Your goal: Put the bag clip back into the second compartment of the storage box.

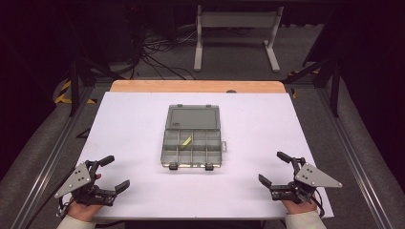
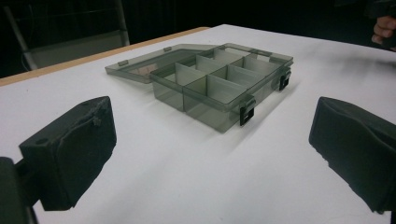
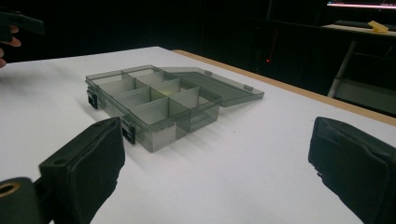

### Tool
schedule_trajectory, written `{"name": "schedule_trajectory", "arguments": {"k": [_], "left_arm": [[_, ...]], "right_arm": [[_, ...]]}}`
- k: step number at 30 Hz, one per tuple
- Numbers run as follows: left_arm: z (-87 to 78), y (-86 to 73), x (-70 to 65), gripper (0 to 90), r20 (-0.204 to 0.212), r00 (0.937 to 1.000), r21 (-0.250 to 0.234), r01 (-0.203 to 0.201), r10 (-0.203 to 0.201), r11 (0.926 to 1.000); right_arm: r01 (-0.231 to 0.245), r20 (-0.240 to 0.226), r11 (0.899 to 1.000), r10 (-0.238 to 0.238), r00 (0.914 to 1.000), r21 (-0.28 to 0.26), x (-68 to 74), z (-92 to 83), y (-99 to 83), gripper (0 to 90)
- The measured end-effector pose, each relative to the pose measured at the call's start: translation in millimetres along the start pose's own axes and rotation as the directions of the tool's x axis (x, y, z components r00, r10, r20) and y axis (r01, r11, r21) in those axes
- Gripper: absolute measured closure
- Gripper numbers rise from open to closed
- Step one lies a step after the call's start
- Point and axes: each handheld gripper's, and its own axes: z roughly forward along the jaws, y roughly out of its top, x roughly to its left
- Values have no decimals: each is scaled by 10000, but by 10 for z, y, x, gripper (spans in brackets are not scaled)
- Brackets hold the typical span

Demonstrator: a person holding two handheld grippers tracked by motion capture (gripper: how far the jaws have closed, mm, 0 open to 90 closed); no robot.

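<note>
Middle of the white matte tabletop (image 1: 124, 124): a smoky grey translucent plastic organizer box (image 1: 192, 149), rectangular, divided by thin upright walls into small square and oblong compartments. Lid (image 1: 193, 117) swung fully open, lying flat behind the tray, joined along the far edge by small hinges. Two black latches (image 1: 172, 166) hanging on the near front wall. Inside one middle compartment, a small yellow-green strip (image 1: 186, 141), lying slanted; material too small to tell. Along the far edge of the tabletop, a bare wooden band (image 1: 197, 86).

Left claw (image 1: 117, 172) at the near left corner, spread wide, gripping nothing, well apart from the box; blocky black pads with a rough, foam-like surface (image 2: 70, 149). Right claw (image 1: 276, 167) at the near right corner, likewise spread wide and empty, same thick dark pads (image 3: 84, 168). Grey three-cornered metal plates atop both.
</note>
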Motion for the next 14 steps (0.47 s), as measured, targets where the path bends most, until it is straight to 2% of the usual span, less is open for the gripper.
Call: {"name": "schedule_trajectory", "arguments": {"k": [2,6,14], "left_arm": [[-2,-25,13,11,119,9998,-22,150,-150,9999],[-20,-40,39,7,202,9984,-415,538,-530,9977],[-19,-37,29,7,-27,9987,-494,502,-504,9975]], "right_arm": [[-104,42,9999,104,9999,16,-6,-1,-3,40],[-184,10,9998,184,9998,-34,-13,-3,-9,36],[-177,-7,9998,177,9998,-8,-10,5,-7,36]]}}
